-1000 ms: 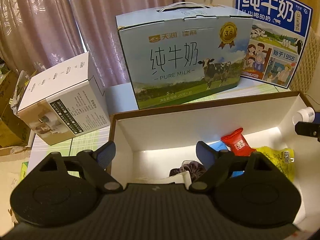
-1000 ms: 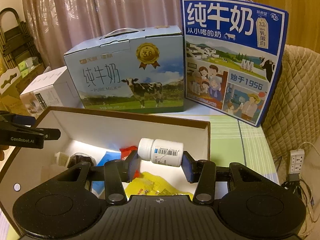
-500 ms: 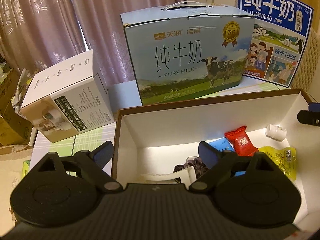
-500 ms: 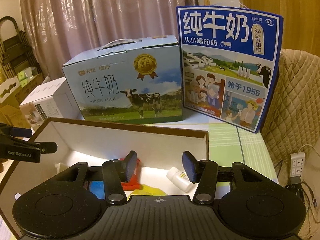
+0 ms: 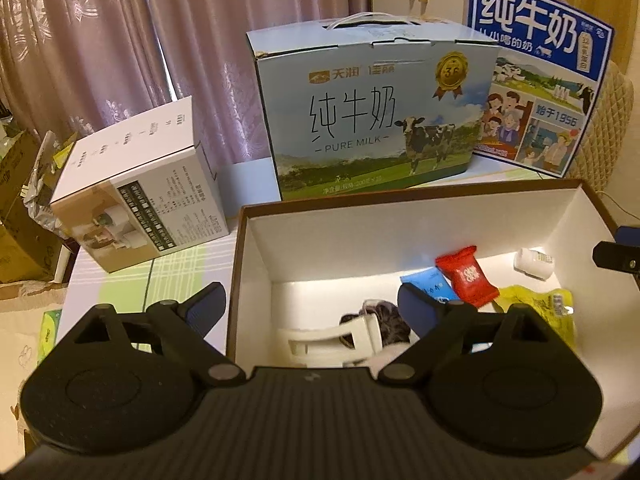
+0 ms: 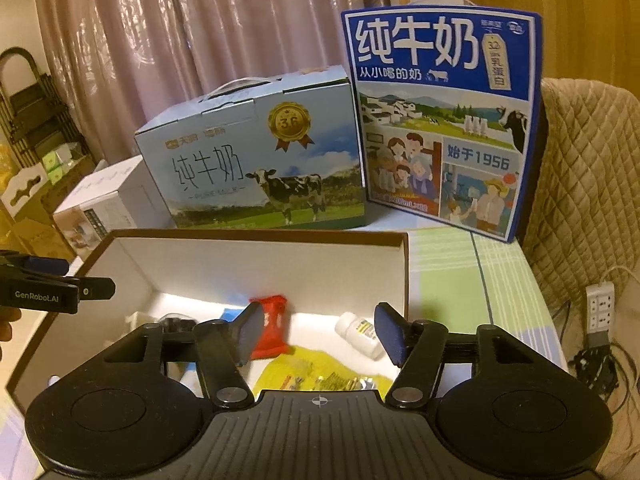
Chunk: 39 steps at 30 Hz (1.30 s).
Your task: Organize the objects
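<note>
Two grippers, both mine, both with jaws spread and nothing between them: left gripper straddles the near-left wall of the box; right gripper hangs over its right end.

Box, open-topped, white inside, brown rim. Contents, nearest first:
- white plastic bracket, stiff, lying against a dark purple scrunchie, soft.
- yellow pouch, limp and crinkly; I judge it slippery, best pinched at an edge.
- blue packet, flat, partly under the red candy wrapper, which looks light and puffy, so I would take it across the middle.
- white pill bottle, on its side at the right end of the floor, touching nothing I can make out. Rigid, smooth, likely light and prone to roll; I would close across the body, not the cap.

Outside the box, on the checked tablecloth:
- white carton, left, just beside the box.
- pale blue milk carton with handle, behind the box.
- dark blue milk carton, upright, far right.

Farthest: pink curtain; quilted chair cover.
</note>
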### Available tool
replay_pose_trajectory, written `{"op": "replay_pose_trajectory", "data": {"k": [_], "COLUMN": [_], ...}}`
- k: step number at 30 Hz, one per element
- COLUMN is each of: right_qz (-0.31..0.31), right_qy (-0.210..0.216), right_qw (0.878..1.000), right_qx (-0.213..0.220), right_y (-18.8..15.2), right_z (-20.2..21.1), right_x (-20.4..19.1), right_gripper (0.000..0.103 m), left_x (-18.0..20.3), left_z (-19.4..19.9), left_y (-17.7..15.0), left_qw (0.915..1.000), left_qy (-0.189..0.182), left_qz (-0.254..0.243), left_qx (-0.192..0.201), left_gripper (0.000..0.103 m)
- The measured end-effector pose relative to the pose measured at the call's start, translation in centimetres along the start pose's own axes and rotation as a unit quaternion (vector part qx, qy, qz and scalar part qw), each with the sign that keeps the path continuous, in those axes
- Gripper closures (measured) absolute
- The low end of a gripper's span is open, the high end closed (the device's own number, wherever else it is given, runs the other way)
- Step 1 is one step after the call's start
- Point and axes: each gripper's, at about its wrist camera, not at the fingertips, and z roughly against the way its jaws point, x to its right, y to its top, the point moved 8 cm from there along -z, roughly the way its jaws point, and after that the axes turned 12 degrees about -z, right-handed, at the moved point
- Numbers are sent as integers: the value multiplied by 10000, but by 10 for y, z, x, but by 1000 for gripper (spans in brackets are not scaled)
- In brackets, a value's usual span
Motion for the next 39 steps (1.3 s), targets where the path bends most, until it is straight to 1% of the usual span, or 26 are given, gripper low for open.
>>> {"op": "replay_pose_trajectory", "data": {"k": [5,9,12,15,17,21,26,28,29,31,33,36,39], "right_qz": [44,323,443,515,458,359,242,353,446,496,247,-288,-524], "right_qy": [130,209,310,396,436,509,530,523,525,539,574,629,664], "right_qw": [9999,9993,9985,9979,9979,9980,9982,9979,9975,9972,9979,9976,9964], "right_qx": [-20,-40,-20,63,126,135,133,151,148,171,171,12,-74], "right_y": [-14,-32,-46,-60,-70,-90,-112,-122,-128,-141,-153,-170,-182], "right_z": [28,56,80,105,120,145,170,179,184,192,198,200,202], "right_x": [-8,-19,-27,-36,-43,-54,-63,-70,-74,-81,-83,-80,-76], "right_gripper": [40,38,36,35,34,33,33,33,33,33,33,33,33], "left_x": [5,7,11,14,15,13,12,11,12,16,22,33,47], "left_z": [28,57,82,112,131,164,195,207,213,221,227,234,237], "left_y": [-11,-24,-37,-49,-57,-78,-106,-117,-124,-136,-149,-169,-188], "left_qw": [9998,9996,9993,9983,9977,9974,9976,9977,9975,9976,9977,9979,9983], "left_qy": [44,-94,-169,-129,-152,-239,-287,-218,-235,-330,-380,-406,-399], "left_qz": [-191,-163,-231,-348,-367,-249,-201,-131,-73,8,110,189,257], "left_qx": [107,194,249,441,546,641,604,632,662,604,550,477,341], "left_gripper": [9,7,7,6,5,5,5,5,5,5,5,5,5]}}
